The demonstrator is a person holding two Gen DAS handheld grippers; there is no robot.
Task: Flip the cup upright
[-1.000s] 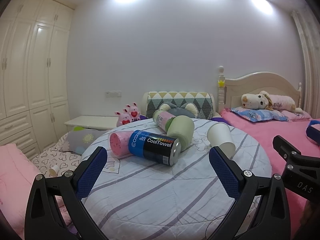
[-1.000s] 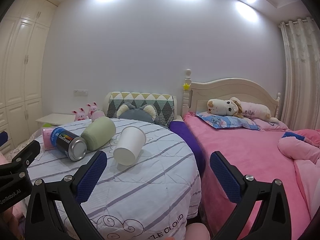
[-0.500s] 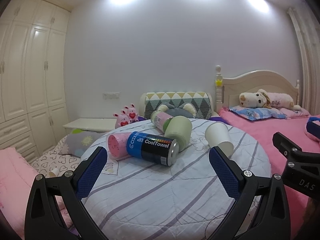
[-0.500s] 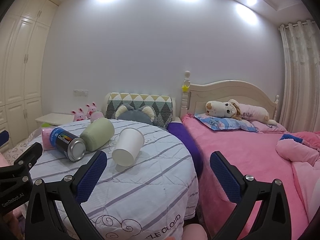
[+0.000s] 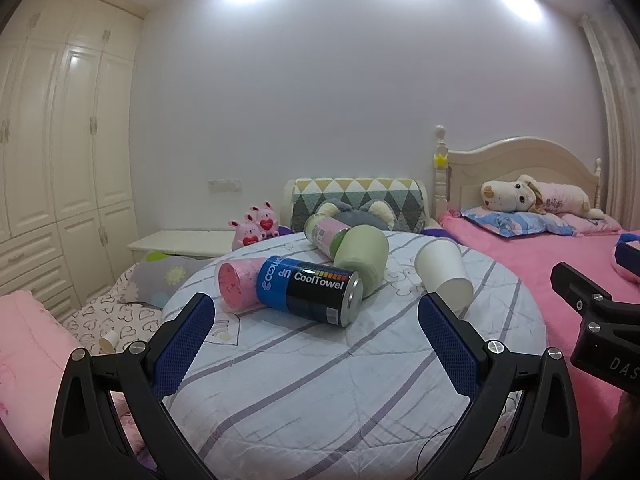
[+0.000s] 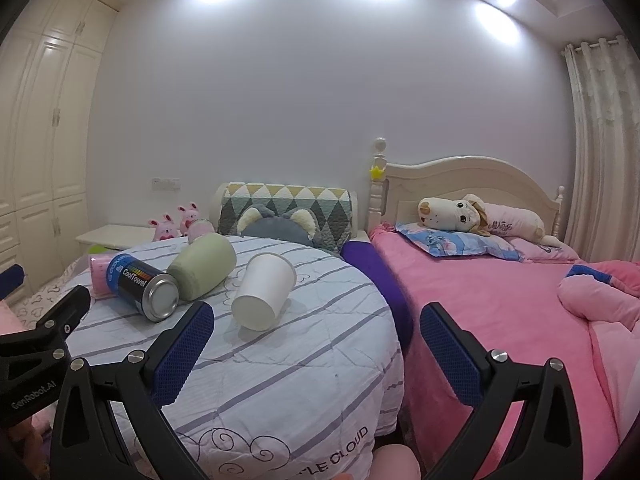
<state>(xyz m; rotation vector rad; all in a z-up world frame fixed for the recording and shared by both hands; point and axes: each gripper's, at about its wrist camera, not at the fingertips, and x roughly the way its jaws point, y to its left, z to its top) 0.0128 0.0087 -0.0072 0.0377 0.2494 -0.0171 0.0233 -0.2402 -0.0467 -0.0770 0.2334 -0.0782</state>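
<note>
A white paper cup (image 5: 442,272) lies on its side on the round table with a striped cloth (image 5: 340,380). It also shows in the right wrist view (image 6: 264,290), left of centre. My left gripper (image 5: 316,340) is open and empty, short of the objects. My right gripper (image 6: 316,352) is open and empty, near the table's right edge; the cup lies beyond its left finger (image 6: 180,350).
A blue and black CoolTowel can (image 5: 310,294), a pink roll (image 5: 234,288), a green cup (image 5: 362,258) and a pink-green can (image 5: 324,232) lie on the table left of the white cup. A pink bed (image 6: 500,300) stands to the right. The right gripper's body (image 5: 600,332) shows at the left view's edge.
Both views shifted slightly. The objects on the table have not moved and both grippers stay open.
</note>
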